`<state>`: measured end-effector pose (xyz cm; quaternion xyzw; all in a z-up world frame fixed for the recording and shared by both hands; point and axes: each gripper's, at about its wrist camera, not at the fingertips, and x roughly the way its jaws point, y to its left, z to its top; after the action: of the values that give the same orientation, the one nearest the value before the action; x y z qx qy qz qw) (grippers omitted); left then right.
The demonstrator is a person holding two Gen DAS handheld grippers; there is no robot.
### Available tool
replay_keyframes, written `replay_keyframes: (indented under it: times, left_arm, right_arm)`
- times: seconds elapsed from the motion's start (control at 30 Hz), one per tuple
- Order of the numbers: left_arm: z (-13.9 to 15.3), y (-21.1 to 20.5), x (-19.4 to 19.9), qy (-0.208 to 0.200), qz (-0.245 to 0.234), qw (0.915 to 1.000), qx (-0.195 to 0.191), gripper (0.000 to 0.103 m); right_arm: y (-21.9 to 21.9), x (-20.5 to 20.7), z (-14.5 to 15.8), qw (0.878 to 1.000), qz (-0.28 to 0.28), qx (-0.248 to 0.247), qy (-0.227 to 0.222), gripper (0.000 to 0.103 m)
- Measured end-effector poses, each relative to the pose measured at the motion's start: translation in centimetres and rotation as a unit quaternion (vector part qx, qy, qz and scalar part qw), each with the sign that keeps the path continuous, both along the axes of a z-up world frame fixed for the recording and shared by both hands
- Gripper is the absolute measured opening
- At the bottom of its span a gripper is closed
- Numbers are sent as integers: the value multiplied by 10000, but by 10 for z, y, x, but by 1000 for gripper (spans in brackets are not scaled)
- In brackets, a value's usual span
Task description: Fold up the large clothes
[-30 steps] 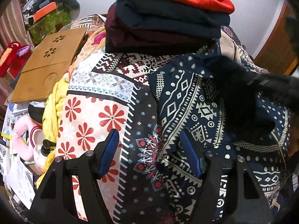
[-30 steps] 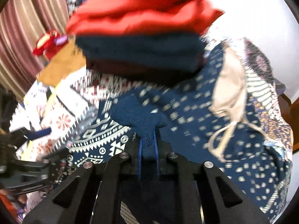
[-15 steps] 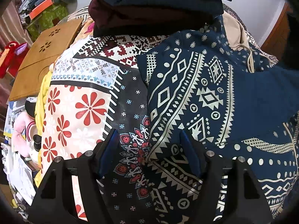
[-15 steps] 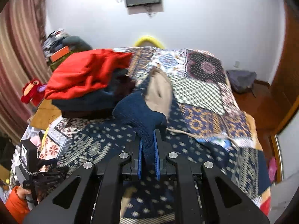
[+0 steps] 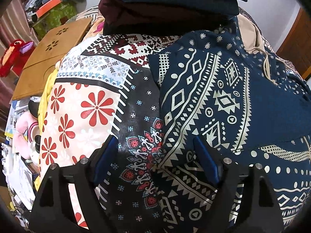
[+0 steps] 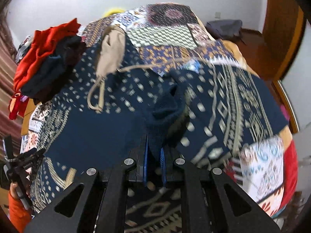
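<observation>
A navy hoodie [image 5: 223,101] with white geometric print lies spread on a patchwork bedspread [image 5: 87,106]. My left gripper [image 5: 156,153] hovers low over the hoodie's left edge, which runs between the blue pads; its jaws are opening and do not press on the cloth. In the right wrist view my right gripper [image 6: 154,147] is shut on the hoodie's navy sleeve cuff [image 6: 165,106], lifted over the body of the hoodie [image 6: 108,120]. The beige hood lining [image 6: 110,52] and its drawstring lie toward the far side. The left gripper [image 6: 23,161] shows at lower left, held by a hand with an orange sleeve.
A stack of folded clothes [image 6: 44,58], red on navy on maroon, sits on the bed by the hood. A wooden board [image 5: 52,58], a red plush toy [image 5: 13,56] and clutter line the bed's left side. A wooden door [image 6: 281,29] and dark clothing on the floor [image 6: 223,27] lie beyond.
My right gripper has swept to the right across the hoodie with the cuff in it, rolling as it went. My left gripper has dropped closer to the hoodie's edge and its jaws have widened.
</observation>
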<state>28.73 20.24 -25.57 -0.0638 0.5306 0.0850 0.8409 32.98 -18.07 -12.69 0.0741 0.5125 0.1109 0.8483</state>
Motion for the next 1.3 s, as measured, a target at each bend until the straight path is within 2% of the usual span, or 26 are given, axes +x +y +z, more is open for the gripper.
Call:
replay_keyframes:
  times: [0.27, 0.37, 0.5, 0.6, 0.73, 0.83, 0.97, 1.07, 1.17, 1.3]
  left_arm:
    - [1, 0, 0, 56, 6, 10000, 49, 82]
    - [10, -2, 0, 63, 31, 9999, 149, 82]
    - [36, -7, 0, -148, -15, 9996, 253, 82]
    - [65, -16, 2, -446, -94, 9984, 331, 82]
    - [106, -37, 9, -940, -268, 9947, 319, 82]
    - [131, -56, 18, -1268, -424, 9908, 196, 82]
    - [151, -89, 33, -1559, -666, 9855, 28, 83]
    - [154, -114, 46, -1631, -843, 9830, -86, 85]
    - [147, -138, 56, -1557, -1069, 9818, -183, 85]
    - [126, -164, 69, -1253, -1328, 9829, -251, 85]
  right_arm:
    - [-16, -11, 17, 9999, -26, -62, -121, 12]
    - [-26, -16, 32, 9994, -104, -30, -331, 13]
    - [-39, -22, 53, 9976, -182, 93, -657, 13]
    - [-57, -27, 71, 9951, -325, 137, -923, 22]
    - [-82, -31, 87, 9901, -648, 105, -1241, 42]
    - [-104, -32, 91, 9868, -932, 147, -1314, 49]
    - [-139, -29, 79, 9837, -1360, 309, -1139, 53]
    - [-161, -22, 58, 9821, -1617, 505, -824, 53]
    - [-184, -14, 27, 9778, -1899, 802, -388, 53]
    - [-203, -1, -8, 9700, -2112, 1200, 78, 53]
